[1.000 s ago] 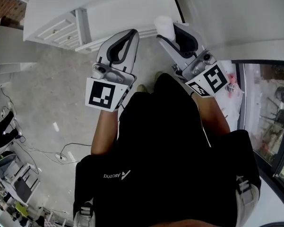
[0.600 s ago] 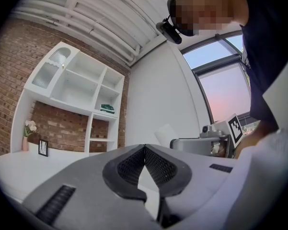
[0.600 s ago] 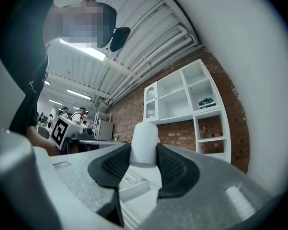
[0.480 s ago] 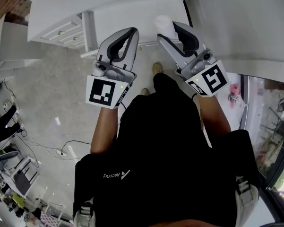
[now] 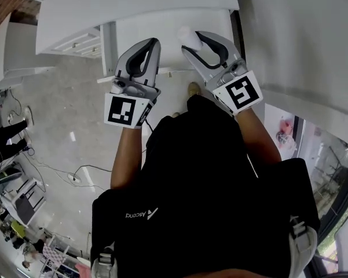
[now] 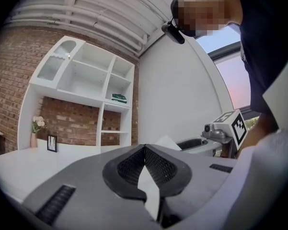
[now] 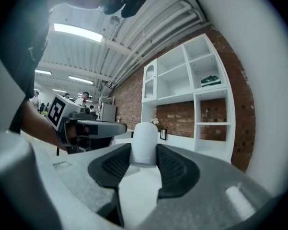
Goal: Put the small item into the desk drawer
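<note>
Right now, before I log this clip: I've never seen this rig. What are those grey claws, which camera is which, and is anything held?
No robot here: a person holds a two-jaw gripper in each hand. The top-down picture comes from a head camera; the other two cameras ride on the grippers, looking along their jaws. The left gripper is shut and empty. The right gripper clamps a small white cylinder. Ahead stands a white desk with drawer fronts.

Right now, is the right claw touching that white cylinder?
Touching. The right gripper view shows the right gripper, pads pressing both sides of the white cylinder.
</note>
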### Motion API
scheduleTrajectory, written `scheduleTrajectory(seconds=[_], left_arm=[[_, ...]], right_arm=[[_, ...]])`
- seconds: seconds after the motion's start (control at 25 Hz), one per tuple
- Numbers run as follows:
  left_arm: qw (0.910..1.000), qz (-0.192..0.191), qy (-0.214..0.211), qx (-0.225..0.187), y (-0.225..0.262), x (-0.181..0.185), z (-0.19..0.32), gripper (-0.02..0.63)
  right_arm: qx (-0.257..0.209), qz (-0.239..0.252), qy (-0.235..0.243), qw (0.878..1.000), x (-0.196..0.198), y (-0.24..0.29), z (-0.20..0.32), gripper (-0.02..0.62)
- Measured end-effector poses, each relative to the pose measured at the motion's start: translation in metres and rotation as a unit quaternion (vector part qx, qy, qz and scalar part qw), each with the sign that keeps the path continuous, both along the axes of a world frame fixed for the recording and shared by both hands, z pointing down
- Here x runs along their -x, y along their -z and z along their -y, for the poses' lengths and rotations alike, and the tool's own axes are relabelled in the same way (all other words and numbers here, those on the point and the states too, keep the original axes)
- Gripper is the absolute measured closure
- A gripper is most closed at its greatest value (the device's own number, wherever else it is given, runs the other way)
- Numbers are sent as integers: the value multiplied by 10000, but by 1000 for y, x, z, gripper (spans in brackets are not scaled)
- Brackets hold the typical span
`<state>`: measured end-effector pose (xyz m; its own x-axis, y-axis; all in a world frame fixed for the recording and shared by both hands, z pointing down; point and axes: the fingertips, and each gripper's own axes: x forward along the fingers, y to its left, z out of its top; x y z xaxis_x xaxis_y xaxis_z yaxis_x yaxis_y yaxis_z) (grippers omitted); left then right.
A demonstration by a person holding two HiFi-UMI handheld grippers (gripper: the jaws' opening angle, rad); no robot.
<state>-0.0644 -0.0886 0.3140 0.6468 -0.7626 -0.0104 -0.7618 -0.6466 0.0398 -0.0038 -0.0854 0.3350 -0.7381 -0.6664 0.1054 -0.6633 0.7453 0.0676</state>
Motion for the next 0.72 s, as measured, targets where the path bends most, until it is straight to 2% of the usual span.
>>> scheduleTrajectory(seconds=[0.12, 0.32, 0.72], left_arm=[[9999, -21, 141, 6, -6, -4, 18, 607], [9993, 165, 302, 153, -28, -3, 34, 607], [9988, 158, 325, 340, -49, 13, 68, 607]], right_arm=[[342, -159, 68, 9993, -2, -16, 22, 430], [504, -410, 230, 9976, 1, -48, 51, 430], [997, -1353, 270, 9854, 24, -114, 91, 430]])
